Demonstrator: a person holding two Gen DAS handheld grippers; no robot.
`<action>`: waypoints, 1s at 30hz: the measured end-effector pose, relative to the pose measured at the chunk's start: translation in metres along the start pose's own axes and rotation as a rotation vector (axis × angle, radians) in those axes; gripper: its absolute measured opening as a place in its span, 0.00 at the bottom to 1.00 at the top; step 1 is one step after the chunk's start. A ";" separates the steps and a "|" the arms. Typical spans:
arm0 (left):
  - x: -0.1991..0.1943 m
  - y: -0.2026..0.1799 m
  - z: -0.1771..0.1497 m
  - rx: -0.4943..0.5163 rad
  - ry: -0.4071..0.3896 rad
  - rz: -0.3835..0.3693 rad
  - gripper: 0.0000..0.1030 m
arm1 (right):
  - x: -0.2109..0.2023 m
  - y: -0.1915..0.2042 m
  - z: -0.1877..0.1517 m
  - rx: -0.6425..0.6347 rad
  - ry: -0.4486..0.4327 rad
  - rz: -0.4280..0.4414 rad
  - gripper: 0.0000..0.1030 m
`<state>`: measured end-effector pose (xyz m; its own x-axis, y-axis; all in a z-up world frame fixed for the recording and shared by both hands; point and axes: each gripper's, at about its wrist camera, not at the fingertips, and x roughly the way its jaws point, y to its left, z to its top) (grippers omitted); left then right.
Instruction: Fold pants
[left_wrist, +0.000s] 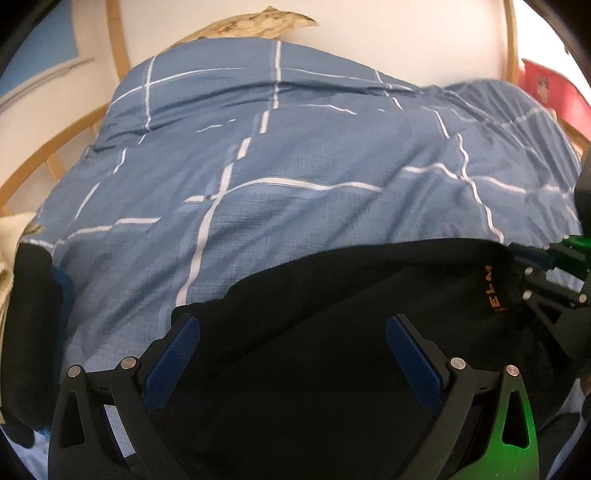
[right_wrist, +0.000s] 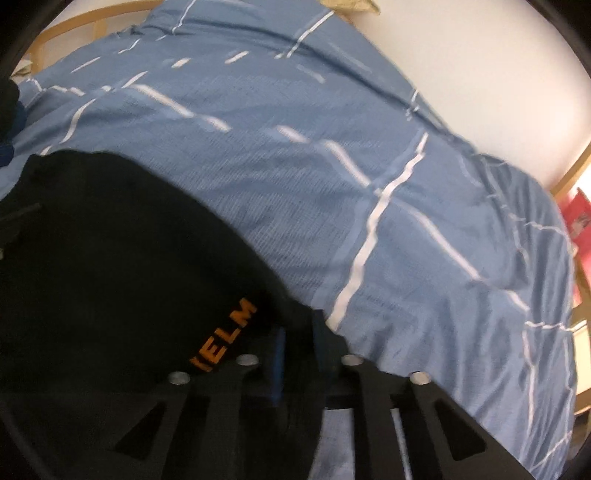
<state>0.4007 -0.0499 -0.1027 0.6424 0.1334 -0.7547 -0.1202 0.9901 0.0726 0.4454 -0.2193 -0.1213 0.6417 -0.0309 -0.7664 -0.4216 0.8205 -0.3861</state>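
Black pants (left_wrist: 332, 314) with orange lettering (left_wrist: 493, 288) lie on a blue checked duvet (left_wrist: 258, 155). My left gripper (left_wrist: 291, 332) is open over the pants, its blue pads spread wide with the fabric between and below them. My right gripper (right_wrist: 299, 332) is shut on the pants' edge beside the orange lettering (right_wrist: 225, 336). It also shows at the right edge of the left wrist view (left_wrist: 517, 273), pinching the cloth. The pants (right_wrist: 110, 240) fill the lower left of the right wrist view.
The duvet (right_wrist: 369, 166) covers a bed with a wooden frame (left_wrist: 118, 40) against a white wall. A red object (left_wrist: 546, 88) stands at the far right. Dark and cream clothes (left_wrist: 22, 277) lie at the left edge. A patterned pillow (left_wrist: 258, 22) lies at the head.
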 end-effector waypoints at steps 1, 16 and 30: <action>0.000 0.003 0.000 -0.015 -0.002 0.001 1.00 | -0.002 -0.003 0.003 0.010 -0.015 -0.017 0.10; -0.001 0.012 0.002 -0.043 -0.037 0.052 1.00 | 0.032 -0.020 0.030 0.042 0.048 -0.068 0.08; -0.016 0.025 0.009 -0.041 -0.086 0.034 1.00 | -0.040 -0.052 -0.004 0.315 -0.055 -0.168 0.40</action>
<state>0.3942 -0.0264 -0.0833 0.7000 0.1723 -0.6931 -0.1729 0.9825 0.0696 0.4391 -0.2631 -0.0727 0.7222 -0.1568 -0.6737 -0.0948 0.9423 -0.3210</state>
